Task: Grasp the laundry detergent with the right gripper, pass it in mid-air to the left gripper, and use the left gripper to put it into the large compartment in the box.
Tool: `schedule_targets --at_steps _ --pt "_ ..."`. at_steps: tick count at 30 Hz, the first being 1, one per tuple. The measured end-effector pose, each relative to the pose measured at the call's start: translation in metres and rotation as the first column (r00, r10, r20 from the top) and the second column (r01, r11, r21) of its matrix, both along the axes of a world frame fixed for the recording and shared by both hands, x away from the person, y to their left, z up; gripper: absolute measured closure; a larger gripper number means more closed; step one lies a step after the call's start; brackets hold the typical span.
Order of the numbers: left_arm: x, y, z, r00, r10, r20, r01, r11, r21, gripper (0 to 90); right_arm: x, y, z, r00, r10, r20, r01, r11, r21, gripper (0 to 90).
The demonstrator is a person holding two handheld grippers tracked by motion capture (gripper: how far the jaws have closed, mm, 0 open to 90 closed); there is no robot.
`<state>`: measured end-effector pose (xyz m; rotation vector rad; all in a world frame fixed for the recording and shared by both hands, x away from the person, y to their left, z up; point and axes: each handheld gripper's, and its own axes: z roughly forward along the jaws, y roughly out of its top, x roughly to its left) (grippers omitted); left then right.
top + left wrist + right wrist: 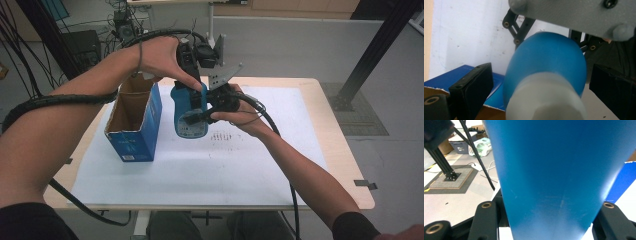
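Note:
A blue bottle with a white cap is held upright in the air above the table, beside the box. My right gripper comes in from the right and is shut on the bottle's body, one jaw on each side. My left gripper points down from above the bottle. In the left gripper view its jaws stand open on either side of the white cap and the blue shoulder, with a narrow gap on each side. The right gripper's grey plate crosses the top of that view.
An open blue cardboard box stands on the white mat at the left, close to the bottle. The wooden table's edge runs along the right. Black frame posts and cables stand beyond the table.

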<state>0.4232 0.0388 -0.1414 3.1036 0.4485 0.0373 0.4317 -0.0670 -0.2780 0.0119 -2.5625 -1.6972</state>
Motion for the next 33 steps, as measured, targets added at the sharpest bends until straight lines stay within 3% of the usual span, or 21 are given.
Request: schedule_targets --at_steps 33 --pt "-0.0013 -0.0024 -0.0034 0.9998 -0.017 -0.006 0.017 0.9999 0.004 5.8 -0.0010 0.0024 -0.0008 0.9999 0.006 -0.008 -0.007 0.9998 -0.017 45.5"
